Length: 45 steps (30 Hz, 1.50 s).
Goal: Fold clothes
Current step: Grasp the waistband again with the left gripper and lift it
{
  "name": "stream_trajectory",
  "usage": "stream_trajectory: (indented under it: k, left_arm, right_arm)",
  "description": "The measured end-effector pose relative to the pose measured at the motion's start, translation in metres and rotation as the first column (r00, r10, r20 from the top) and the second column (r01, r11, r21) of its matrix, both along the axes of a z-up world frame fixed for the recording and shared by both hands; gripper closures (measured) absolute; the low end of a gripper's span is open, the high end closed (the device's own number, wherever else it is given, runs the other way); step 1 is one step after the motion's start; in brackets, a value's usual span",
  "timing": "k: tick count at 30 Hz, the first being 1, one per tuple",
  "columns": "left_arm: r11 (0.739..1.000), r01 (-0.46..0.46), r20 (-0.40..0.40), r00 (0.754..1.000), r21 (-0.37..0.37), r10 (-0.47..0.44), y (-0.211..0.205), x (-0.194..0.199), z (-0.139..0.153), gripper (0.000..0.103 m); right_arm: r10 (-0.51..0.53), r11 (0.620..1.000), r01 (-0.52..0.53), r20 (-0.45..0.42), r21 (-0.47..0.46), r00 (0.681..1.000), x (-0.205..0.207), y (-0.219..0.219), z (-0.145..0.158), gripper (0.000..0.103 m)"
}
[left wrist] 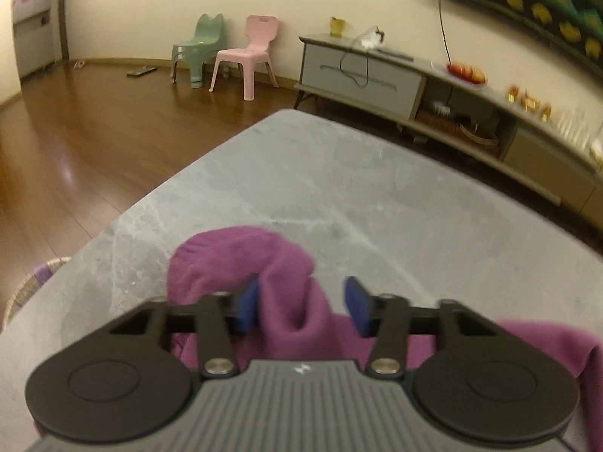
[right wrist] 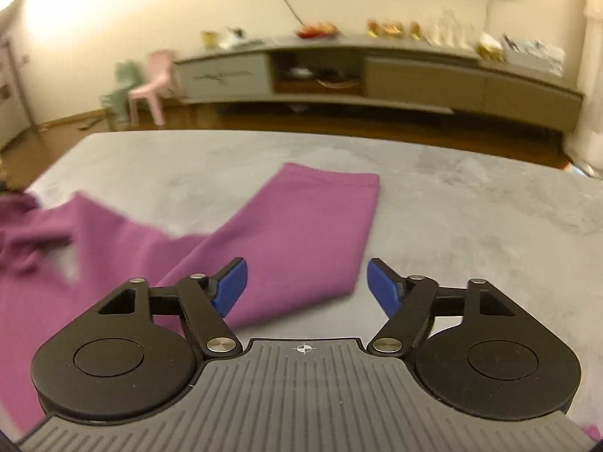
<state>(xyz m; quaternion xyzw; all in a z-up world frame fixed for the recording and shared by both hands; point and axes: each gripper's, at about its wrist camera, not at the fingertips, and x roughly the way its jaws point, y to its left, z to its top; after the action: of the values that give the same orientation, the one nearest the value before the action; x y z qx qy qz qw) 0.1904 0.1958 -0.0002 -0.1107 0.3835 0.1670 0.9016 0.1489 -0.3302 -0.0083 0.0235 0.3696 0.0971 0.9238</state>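
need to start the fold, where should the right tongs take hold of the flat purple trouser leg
Probably at the hem, its far end. The purple trouser leg lies flat on the grey table with that edge straight and bare table beyond, so come in low from the far side. The right tongs are open, holding nothing.

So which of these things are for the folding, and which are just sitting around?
For the job: purple garment, table, left gripper, right gripper.
Just there: pink chair, green chair, TV cabinet, basket.
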Motion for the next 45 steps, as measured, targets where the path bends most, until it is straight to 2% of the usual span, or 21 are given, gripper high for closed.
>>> stream_trajectory:
  k: [3, 6, 7, 9, 10, 12, 14, 18, 20, 22, 25, 26, 28, 30, 32, 38, 39, 40, 42, 44, 45]
  left_arm:
    - [1.0, 0.01, -0.02, 1.0, -0.007, -0.011, 0.007, -0.001, -0.007, 0.082]
    - [1.0, 0.027, -0.034, 0.999, -0.003, -0.027, 0.008, 0.0, -0.013, 0.088]
    - [1.0, 0.031, -0.034, 0.999, -0.001, -0.031, 0.008, 0.0, -0.014, 0.089]
    - [0.999, 0.038, -0.032, 0.999, 0.0, -0.038, 0.009, 0.0, -0.014, 0.091]
    - [0.999, 0.038, -0.027, 0.999, -0.005, -0.038, 0.01, 0.0, -0.013, 0.093]
    - [0.999, 0.032, -0.011, 0.999, -0.016, -0.032, 0.013, -0.002, -0.01, 0.094]
    - [0.999, 0.001, 0.031, 1.0, -0.04, 0.0, 0.022, -0.008, 0.001, 0.094]
    - [0.993, -0.053, 0.1, 0.993, -0.105, 0.063, 0.039, -0.019, 0.019, 0.094]
    - [0.992, -0.055, 0.094, 0.993, -0.113, 0.065, 0.039, -0.019, 0.019, 0.094]
    - [0.994, -0.057, 0.079, 0.995, -0.095, 0.064, 0.035, -0.018, 0.016, 0.091]
    - [0.995, -0.096, 0.094, 0.991, -0.031, 0.099, 0.034, -0.023, 0.02, 0.072]
    - [0.993, -0.115, 0.113, 0.987, -0.006, 0.115, 0.036, -0.027, 0.025, 0.063]
    - [0.991, -0.136, 0.156, 0.979, 0.017, 0.132, 0.041, -0.033, 0.035, 0.023]
    - [0.99, -0.138, 0.167, 0.976, -0.029, 0.141, 0.049, -0.031, 0.036, 0.019]
    - [0.99, -0.115, 0.138, 0.982, -0.08, 0.126, 0.054, -0.02, 0.031, 0.019]
    - [1.0, -0.009, -0.024, 1.0, 0.023, 0.009, 0.025, 0.027, -0.004, 0.023]
    - [0.999, 0.014, -0.038, 0.999, 0.045, -0.012, 0.02, 0.03, -0.007, 0.046]
    - [0.998, 0.034, -0.048, 0.998, 0.057, -0.032, 0.017, 0.031, -0.009, 0.083]
    - [0.995, 0.071, -0.052, 0.996, 0.072, -0.068, 0.012, 0.032, -0.01, 0.087]
    - [0.995, 0.094, 0.064, 0.993, 0.033, -0.096, 0.015, 0.02, 0.008, 0.088]
    - [0.994, 0.113, 0.176, 0.978, -0.003, -0.111, 0.02, 0.008, 0.022, 0.089]
  right_arm:
    - [0.014, 0.998, -0.01, -0.049, 0.068, 0.999, 0.047, 0.033, -0.007, 0.024]
    - [-0.003, 0.999, 0.009, -0.126, 0.045, 0.992, 0.085, 0.076, -0.023, 0.025]
    - [-0.028, 1.0, 0.028, -0.139, 0.001, 0.99, 0.09, 0.084, -0.03, 0.034]
    - [-0.078, 0.994, 0.066, -0.137, -0.087, 0.988, 0.096, 0.092, -0.039, 0.069]
    - [-0.09, 0.991, 0.076, -0.122, -0.115, 0.988, 0.096, 0.091, -0.038, 0.1]
    - [-0.113, 0.983, 0.1, -0.082, -0.151, 0.99, 0.092, 0.087, -0.034, 0.103]
    - [-0.159, 0.972, 0.167, 0.058, -0.165, 0.986, 0.069, 0.071, -0.006, 0.103]
    - [-0.338, 0.932, 0.361, 0.291, -0.026, 0.895, -0.015, 0.007, 0.055, 0.103]
    - [-0.437, 0.895, 0.446, 0.243, 0.02, 0.866, -0.047, -0.034, 0.049, 0.103]
    - [-0.504, 0.863, 0.506, 0.099, 0.011, 0.858, -0.068, -0.074, 0.018, 0.103]
    - [-0.596, 0.801, 0.598, -0.058, 0.024, 0.801, -0.102, -0.122, -0.021, 0.083]
    - [-0.624, 0.777, 0.627, -0.057, 0.055, 0.779, -0.116, -0.131, -0.025, 0.072]
    - [-0.627, 0.774, 0.627, -0.026, 0.085, 0.778, -0.122, -0.135, -0.02, 0.065]
    - [-0.618, 0.783, 0.613, 0.012, 0.106, 0.786, -0.123, -0.134, -0.012, 0.058]
    - [-0.575, 0.817, 0.569, 0.059, 0.091, 0.816, -0.119, -0.117, -0.006, 0.04]
    - [-0.296, 0.947, 0.304, 0.082, -0.108, 0.952, -0.08, -0.057, -0.024, 0.029]
    - [-0.25, 0.954, 0.259, 0.08, -0.149, 0.965, -0.074, -0.048, -0.028, 0.024]
    - [-0.211, 0.959, 0.222, 0.078, -0.178, 0.974, -0.069, -0.042, -0.029, 0.021]
    - [-0.152, 0.966, 0.161, 0.062, -0.204, 0.986, -0.062, -0.032, -0.03, 0.021]
    - [-0.107, 0.972, 0.114, 0.044, -0.205, 0.993, -0.057, -0.024, -0.032, 0.021]
    - [-0.099, 0.974, 0.104, 0.035, -0.201, 0.994, -0.055, -0.022, -0.032, 0.023]
